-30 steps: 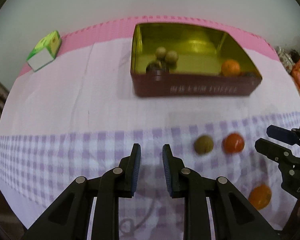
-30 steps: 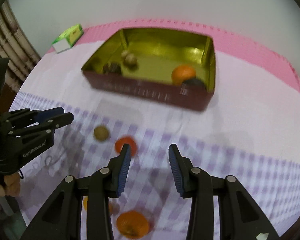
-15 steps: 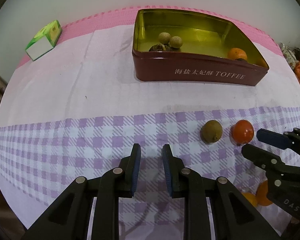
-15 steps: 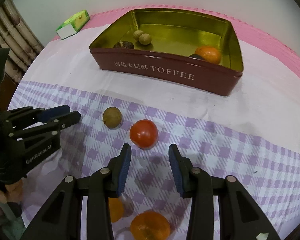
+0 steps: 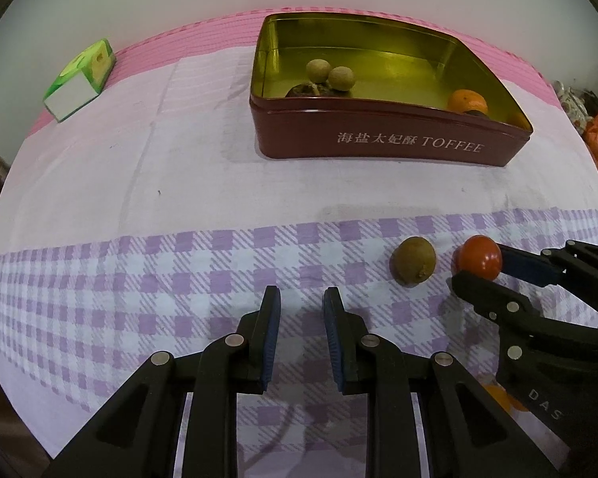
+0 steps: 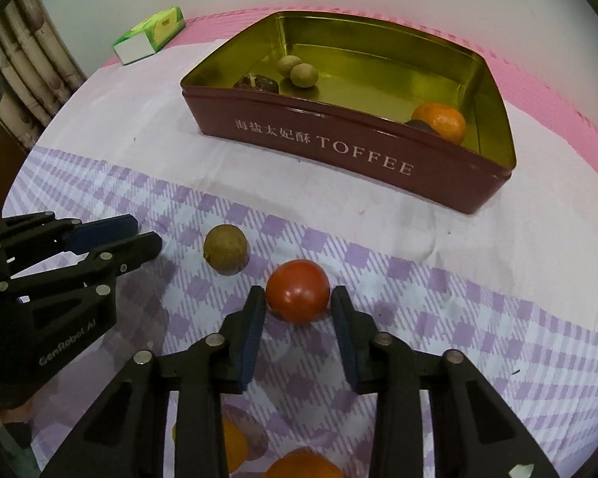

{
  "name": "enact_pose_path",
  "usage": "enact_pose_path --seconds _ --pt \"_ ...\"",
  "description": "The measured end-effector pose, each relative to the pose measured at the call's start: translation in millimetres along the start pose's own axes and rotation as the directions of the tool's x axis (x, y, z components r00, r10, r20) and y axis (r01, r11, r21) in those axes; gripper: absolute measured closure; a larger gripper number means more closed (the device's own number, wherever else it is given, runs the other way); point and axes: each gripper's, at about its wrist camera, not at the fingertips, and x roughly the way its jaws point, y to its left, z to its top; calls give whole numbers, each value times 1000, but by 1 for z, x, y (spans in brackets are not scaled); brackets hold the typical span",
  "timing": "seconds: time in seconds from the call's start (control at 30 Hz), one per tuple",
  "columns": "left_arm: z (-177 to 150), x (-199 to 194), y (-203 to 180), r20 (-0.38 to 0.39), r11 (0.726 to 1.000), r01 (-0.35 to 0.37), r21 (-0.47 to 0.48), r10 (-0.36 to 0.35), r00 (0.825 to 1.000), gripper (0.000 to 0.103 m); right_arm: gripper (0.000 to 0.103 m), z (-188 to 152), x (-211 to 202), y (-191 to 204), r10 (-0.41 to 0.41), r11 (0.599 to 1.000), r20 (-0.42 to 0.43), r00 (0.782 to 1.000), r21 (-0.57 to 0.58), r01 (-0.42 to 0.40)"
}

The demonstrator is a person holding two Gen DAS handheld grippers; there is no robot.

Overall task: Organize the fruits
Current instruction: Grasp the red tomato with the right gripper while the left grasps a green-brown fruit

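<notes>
Since the earlier frames the right gripper (image 6: 298,302) has come down and forward over the checked cloth, so the red tomato (image 6: 298,295) that lay ahead of its tips now sits between them. Its jaws are closing, and both pads touch the tomato's sides while it rests on the cloth. The left gripper (image 5: 301,310) has hardly shifted; its jaws are drawn as near together as they go, a narrow gap between the pads and nothing in it, above the near part of the tablecloth (image 5: 203,183). 1 brown fruit (image 6: 225,248) lies just beside the tomato, towards the left gripper, apart from it. The toffee tin (image 6: 339,147) stands near the far edge, holding 2 small brown fruits (image 6: 298,71), a darker one and 1 orange (image 6: 440,121). Bare cloth lies open between tin and tomato. A green carton (image 5: 79,79) sits at the far left corner.
</notes>
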Motion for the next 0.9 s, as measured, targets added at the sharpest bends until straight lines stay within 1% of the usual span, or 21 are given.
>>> enact_pose_path --seconds 0.2,0.3,0.5,0.57,0.63,0.7,0.9 --pt "1 -2 -2 -1 1000 7 8 -7 1000 79 75 -1 0 -4 -1 1000 4 1000 7 1" --pt "1 -2 -5 -1 1000 15 17 -15 1000 79 75 -2 -1 -11 -8 999 5 1000 31 8" --pt "4 -2 -15 -1 999 35 41 -35 999 79 75 -6 -6 -36 -41 995 2 999 94 41" --pt "5 -3 -20 -3 998 48 45 -48 999 79 75 -7 -7 -44 -69 991 1 998 113 68" --pt "6 -4 -23 -2 997 58 49 -58 998 79 75 -9 -10 -56 -65 988 -2 998 140 65" --pt "8 -3 -27 -1 997 63 52 -63 998 79 75 -11 -11 -64 -85 984 -4 996 159 84" --pt "13 -3 -40 -4 994 89 62 -89 996 79 75 -19 -16 -80 -72 978 4 997 197 70"
